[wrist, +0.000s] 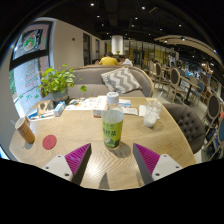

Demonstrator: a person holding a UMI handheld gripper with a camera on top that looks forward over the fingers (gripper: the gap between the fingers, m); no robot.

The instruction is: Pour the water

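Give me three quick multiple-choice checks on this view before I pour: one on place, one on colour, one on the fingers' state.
1. Where is the bottle?
A. Just ahead of the fingers, on the table
B. On the sofa
C. Lying beside the plant

2. What colour is the round coaster?
A. Blue
B. Red
C. White

3. How are the fingers?
A. Shut on the bottle
B. Shut on a cup
C. Open, holding nothing

Answers: 1 A, the bottle stands upright on the wooden table, centred just beyond the gripper. 2 B, the flat disc near the brown cup is red. 3 C, the two pads sit wide apart with bare table between them.
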